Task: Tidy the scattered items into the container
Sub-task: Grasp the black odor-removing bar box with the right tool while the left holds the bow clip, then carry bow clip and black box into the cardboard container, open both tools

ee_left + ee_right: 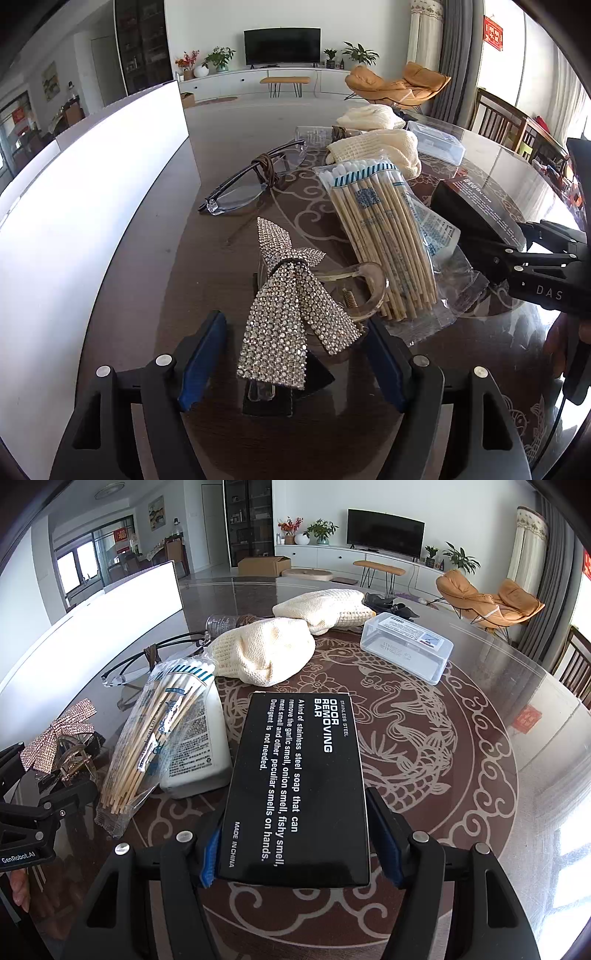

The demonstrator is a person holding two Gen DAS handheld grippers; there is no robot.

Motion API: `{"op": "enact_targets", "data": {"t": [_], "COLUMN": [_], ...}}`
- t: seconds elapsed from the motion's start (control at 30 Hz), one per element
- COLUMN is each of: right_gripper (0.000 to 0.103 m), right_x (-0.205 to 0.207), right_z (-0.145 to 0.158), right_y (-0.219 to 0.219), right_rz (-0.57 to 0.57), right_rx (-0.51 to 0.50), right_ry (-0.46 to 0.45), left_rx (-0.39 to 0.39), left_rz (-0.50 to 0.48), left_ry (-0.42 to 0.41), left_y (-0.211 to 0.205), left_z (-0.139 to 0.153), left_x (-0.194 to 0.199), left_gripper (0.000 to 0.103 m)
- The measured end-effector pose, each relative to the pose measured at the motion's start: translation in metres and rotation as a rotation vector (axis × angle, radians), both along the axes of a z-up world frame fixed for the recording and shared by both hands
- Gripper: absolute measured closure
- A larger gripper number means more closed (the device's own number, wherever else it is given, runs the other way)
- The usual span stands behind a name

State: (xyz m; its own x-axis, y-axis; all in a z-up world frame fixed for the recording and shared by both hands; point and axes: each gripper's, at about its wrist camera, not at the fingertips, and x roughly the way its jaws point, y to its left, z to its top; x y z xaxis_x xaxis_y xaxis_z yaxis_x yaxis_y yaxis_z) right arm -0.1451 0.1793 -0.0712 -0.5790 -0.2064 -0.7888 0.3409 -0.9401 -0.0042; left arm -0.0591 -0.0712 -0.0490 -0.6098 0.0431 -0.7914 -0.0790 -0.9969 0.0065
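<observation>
Right gripper fingers straddle the black box, grip unclear. Left gripper open around the rhinestone hair clip. Box rigid, slick: take its long sides.

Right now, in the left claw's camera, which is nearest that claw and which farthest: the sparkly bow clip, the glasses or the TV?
1. Sparkly bow clip, between the left claw's open fingers.
2. Glasses, farther up the table, left of middle.
3. TV, across the room against the wall.
</observation>
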Motion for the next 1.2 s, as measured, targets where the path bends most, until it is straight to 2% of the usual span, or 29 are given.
{"op": "enact_targets", "data": {"t": [0.17, 0.2, 0.23, 0.27, 0.4, 0.6, 0.73, 0.87, 1.0, 1.1, 1.2], "right_gripper": [0.035, 0.035, 0.04, 0.044, 0.045, 0.045, 0.045, 0.045, 0.045, 0.045, 0.045], "right_x": [0.0, 0.001, 0.002, 0.004, 0.027, 0.085, 0.1, 0.095, 0.074, 0.053, 0.032], "right_z": [0.0, 0.0, 0.001, 0.002, 0.007, 0.022, 0.03, 0.062, 0.11, 0.139, 0.153], "right_y": [0.0, 0.0, 0.001, 0.002, 0.013, 0.026, 0.012, -0.026, -0.098, -0.17, -0.251], "right_rz": [0.0, 0.006, 0.011, 0.01, -0.006, 0.025, 0.087, 0.165, 0.282, 0.367, 0.455], "right_rx": [-0.004, -0.005, -0.002, -0.007, -0.033, -0.083, -0.103, -0.154, -0.21, -0.265, -0.259], "right_ry": [-0.002, -0.002, 0.002, 0.004, 0.013, 0.03, 0.015, 0.05, 0.102, 0.117, 0.119], "left_rx": [0.0, 0.006, 0.013, 0.028, 0.129, 0.196, 0.243, 0.271, 0.24, 0.19, 0.167], "left_rz": [0.001, -0.003, -0.006, -0.006, 0.002, -0.041, -0.045, 0.001, 0.123, 0.254, 0.369], "left_ry": [-0.003, -0.001, 0.009, 0.016, 0.011, 0.0, 0.014, 0.09, 0.154, 0.154, 0.113], "left_y": [-0.001, -0.002, -0.003, -0.005, -0.017, -0.005, -0.01, -0.043, -0.108, -0.168, -0.221], "left_z": [0.0, 0.001, 0.002, 0.003, 0.006, 0.013, 0.036, 0.081, 0.119, 0.128, 0.121], "left_x": [-0.001, -0.002, -0.001, 0.0, 0.013, 0.052, 0.056, 0.058, 0.061, 0.059, 0.05], "left_gripper": [0.028, 0.035, 0.047, 0.053, 0.053, 0.053, 0.053, 0.053, 0.053, 0.053, 0.053]}}
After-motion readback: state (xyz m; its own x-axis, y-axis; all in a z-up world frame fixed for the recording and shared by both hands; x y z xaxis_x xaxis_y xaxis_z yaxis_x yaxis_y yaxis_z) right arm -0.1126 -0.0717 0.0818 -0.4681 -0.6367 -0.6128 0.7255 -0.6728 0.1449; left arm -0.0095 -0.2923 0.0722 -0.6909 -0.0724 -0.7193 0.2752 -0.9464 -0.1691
